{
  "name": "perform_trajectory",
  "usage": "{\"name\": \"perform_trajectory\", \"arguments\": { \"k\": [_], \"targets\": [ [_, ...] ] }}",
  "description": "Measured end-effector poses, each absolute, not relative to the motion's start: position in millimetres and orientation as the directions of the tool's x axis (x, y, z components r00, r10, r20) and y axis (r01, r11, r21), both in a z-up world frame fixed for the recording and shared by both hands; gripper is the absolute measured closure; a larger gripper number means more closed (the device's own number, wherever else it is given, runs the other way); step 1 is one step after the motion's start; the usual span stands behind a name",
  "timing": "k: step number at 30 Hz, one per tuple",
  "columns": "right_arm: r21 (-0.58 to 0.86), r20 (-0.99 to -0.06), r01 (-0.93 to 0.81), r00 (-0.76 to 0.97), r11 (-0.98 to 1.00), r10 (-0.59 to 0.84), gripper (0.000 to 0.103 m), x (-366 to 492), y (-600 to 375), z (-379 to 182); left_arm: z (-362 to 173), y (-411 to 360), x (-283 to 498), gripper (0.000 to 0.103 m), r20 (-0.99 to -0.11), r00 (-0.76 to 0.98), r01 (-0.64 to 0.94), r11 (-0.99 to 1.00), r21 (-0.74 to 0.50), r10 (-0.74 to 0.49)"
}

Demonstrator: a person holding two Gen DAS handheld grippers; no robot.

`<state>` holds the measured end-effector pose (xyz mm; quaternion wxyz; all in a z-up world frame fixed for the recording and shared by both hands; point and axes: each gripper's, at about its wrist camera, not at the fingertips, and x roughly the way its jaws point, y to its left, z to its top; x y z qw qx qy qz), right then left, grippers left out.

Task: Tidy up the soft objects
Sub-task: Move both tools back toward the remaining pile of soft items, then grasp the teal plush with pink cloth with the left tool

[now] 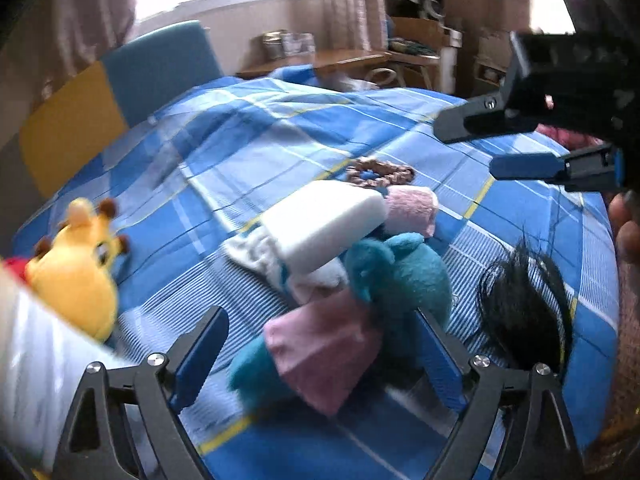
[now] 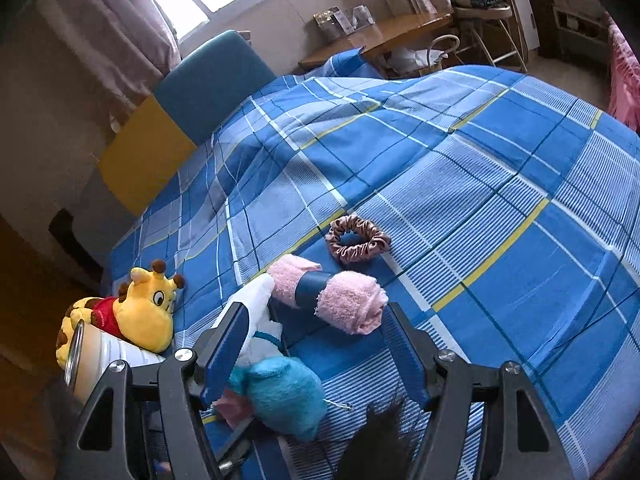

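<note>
A teal plush toy with a pink piece lies on the blue checked bedspread, between the fingers of my open left gripper; contact is unclear. It also shows in the right wrist view. A white sponge block and white cloth lie just beyond. A rolled pink towel with a blue band, a brown scrunchie and a black tuft of hair lie nearby. A yellow giraffe plush is at the left. My right gripper is open above the pile and also shows in the left wrist view.
A white metal-rimmed can lies by the giraffe at the bed's left edge. A blue and yellow headboard stands behind. A wooden desk and a chair are beyond the bed.
</note>
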<state>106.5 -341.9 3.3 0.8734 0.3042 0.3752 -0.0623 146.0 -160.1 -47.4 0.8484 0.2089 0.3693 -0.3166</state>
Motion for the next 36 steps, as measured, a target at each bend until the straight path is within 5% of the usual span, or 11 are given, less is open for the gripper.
{"name": "perform_trajectory", "arguments": {
  "k": [2,8,11,22,28,31,33,36],
  "targets": [
    [0.484,-0.7,0.333,0.702,0.809,0.129,0.033,109,-341,1,-53,-161,151,0.011,-0.767,0.479,0.726,0.684,0.072,-0.427],
    [0.479,-0.704,0.34,0.699,0.809,0.123,0.033,109,-341,0,-62,-156,141,0.074,-0.796,0.338,0.759,0.646,-0.085,-0.502],
    [0.472,-0.708,0.345,0.697,0.812,0.115,0.033,110,-341,0,-62,-147,128,0.077,-0.802,0.334,0.747,0.658,-0.096,-0.495],
    [0.468,-0.718,0.354,0.686,0.81,0.114,0.033,110,-344,-3,-47,-78,50,0.077,-0.803,0.371,0.572,0.796,-0.198,-0.466],
    [0.457,-0.732,0.315,0.664,0.832,0.151,0.033,114,-333,-6,-50,-44,11,0.067,-0.807,0.384,0.484,0.842,-0.237,-0.448],
    [0.442,-0.74,0.313,0.657,0.841,0.145,0.033,115,-330,-7,-46,-42,1,0.058,-0.803,0.407,0.495,0.844,-0.207,-0.436],
    [0.438,-0.745,0.316,0.651,0.842,0.142,0.033,115,-329,-8,-39,-43,-2,0.038,-0.797,0.432,0.513,0.842,-0.168,-0.422],
    [0.441,-0.747,0.323,0.649,0.838,0.143,0.033,114,-331,-8,-27,-44,-8,0.028,-0.773,0.48,0.551,0.829,-0.102,-0.414]
  ]
}}
